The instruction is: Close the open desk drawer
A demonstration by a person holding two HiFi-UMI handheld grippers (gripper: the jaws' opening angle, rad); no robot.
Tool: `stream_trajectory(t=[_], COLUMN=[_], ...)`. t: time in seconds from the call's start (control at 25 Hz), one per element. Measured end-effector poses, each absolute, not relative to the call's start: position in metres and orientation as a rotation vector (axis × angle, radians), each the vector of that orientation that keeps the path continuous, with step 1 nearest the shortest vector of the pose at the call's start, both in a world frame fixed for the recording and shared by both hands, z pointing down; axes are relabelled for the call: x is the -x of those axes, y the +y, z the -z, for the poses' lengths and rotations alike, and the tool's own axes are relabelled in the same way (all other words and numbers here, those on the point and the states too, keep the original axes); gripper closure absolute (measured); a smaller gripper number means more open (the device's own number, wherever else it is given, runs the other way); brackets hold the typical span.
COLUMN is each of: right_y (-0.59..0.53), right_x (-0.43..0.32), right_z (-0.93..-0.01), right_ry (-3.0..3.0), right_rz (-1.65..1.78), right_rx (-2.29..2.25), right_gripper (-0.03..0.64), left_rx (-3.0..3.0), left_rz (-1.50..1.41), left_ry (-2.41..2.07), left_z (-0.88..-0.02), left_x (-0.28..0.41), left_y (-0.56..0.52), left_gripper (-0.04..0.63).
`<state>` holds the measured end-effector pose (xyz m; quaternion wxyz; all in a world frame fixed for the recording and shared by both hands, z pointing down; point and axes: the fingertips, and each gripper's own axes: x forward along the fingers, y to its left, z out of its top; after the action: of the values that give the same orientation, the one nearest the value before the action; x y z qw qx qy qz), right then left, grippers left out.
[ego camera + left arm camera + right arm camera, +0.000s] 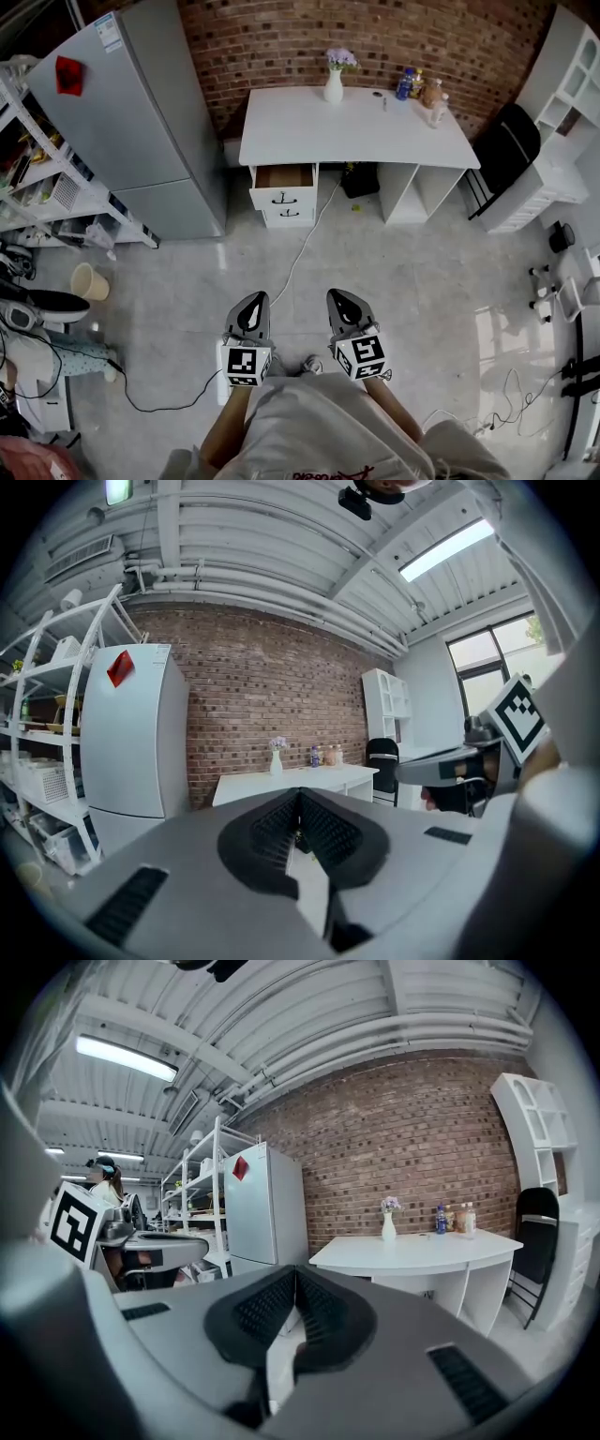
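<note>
A white desk point(356, 131) stands against the brick wall across the room. Its top drawer point(283, 185) on the left side is pulled out, showing a brown inside; a shut drawer sits below it. My left gripper point(250, 307) and right gripper point(343, 302) are held side by side well short of the desk, both shut and empty. The left gripper view shows the desk point(295, 782) far off beyond the left gripper point(300, 799). The right gripper view shows the desk point(422, 1246) past the right gripper point(294, 1277).
A grey fridge point(141, 112) stands left of the desk, with shelving point(37, 169) further left. A white cable point(298, 251) runs over the floor from the desk towards me. A black chair point(506, 150) and white shelves point(562, 94) are at the right. A vase point(335, 84) and bottles point(417, 89) stand on the desk.
</note>
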<state>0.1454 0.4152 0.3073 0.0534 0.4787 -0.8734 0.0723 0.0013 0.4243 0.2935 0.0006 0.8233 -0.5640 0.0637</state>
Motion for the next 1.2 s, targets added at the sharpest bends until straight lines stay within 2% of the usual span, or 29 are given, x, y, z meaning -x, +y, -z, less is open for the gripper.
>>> stream_trajectory(t=[0.6, 1.2], right_y=[0.38, 0.273], right_x=[-0.154, -0.116], right_z=[-0.315, -0.329], right_ry=[-2.66, -2.632], right_rz=[-0.194, -0.202], right_rx=[-1.415, -1.35], right_gripper=[0.598, 0.598], left_rx=[-2.59, -2.522], left_rz=[-0.195, -0.174], left_ry=[-1.776, -1.794], left_z=[-0.301, -0.321], left_x=[-0.019, 0.022], left_y=[0.389, 0.281], left_gripper=[0.583, 0.583])
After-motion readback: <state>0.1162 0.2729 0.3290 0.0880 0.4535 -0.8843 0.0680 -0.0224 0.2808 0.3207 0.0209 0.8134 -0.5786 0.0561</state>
